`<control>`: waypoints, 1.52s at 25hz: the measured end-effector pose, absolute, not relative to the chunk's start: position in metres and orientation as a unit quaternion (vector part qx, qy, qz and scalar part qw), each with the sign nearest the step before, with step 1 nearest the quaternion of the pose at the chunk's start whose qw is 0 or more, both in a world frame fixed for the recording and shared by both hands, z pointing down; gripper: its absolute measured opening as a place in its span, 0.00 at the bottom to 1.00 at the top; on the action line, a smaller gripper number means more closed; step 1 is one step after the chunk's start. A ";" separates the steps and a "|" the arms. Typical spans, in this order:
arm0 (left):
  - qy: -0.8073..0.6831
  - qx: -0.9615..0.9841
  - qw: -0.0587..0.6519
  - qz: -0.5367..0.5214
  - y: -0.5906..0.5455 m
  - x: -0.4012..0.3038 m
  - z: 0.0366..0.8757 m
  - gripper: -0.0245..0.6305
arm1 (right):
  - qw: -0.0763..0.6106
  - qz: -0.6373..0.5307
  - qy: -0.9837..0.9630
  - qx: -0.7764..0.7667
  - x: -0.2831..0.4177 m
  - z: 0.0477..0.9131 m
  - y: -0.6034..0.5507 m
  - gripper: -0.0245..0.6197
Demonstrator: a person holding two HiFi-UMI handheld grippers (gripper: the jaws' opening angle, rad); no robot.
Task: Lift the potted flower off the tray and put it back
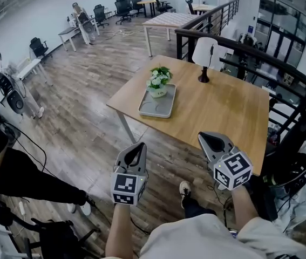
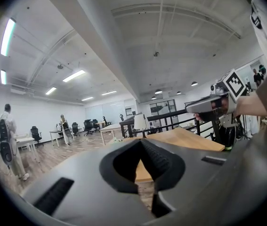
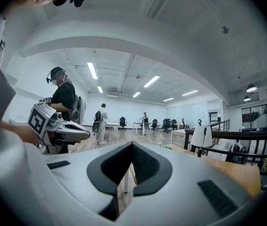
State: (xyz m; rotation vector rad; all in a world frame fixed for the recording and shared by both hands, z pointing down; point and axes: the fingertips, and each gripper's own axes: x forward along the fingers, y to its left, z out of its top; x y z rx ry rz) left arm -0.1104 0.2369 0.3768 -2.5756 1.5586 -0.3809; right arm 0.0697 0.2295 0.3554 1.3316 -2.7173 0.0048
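The potted flower [image 1: 158, 82], white blooms with green leaves in a pale pot, stands at the far end of a grey tray [image 1: 156, 108] on the left part of a wooden table [image 1: 223, 109]. Both grippers hang in the air short of the table's near edge, well away from the pot. My left gripper [image 1: 141, 147] is shut with nothing in it, its jaws meeting at a point in the left gripper view [image 2: 141, 141]. My right gripper [image 1: 210, 138] is also shut and empty [image 3: 132, 145]. Each gripper shows in the other's view, the right gripper [image 2: 213, 105] and the left gripper [image 3: 60, 127].
A white table lamp [image 1: 205, 57] stands at the table's far side. A dark railing [image 1: 260, 53] runs behind and right of the table. A person in black [image 1: 18, 171] stands at my left. Office chairs and desks [image 1: 163, 20] fill the room beyond.
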 end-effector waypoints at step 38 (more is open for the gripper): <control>0.547 -0.823 -0.014 -0.151 -0.066 -0.095 0.395 0.10 | 0.106 0.039 -0.907 0.406 0.097 0.370 -0.100 0.06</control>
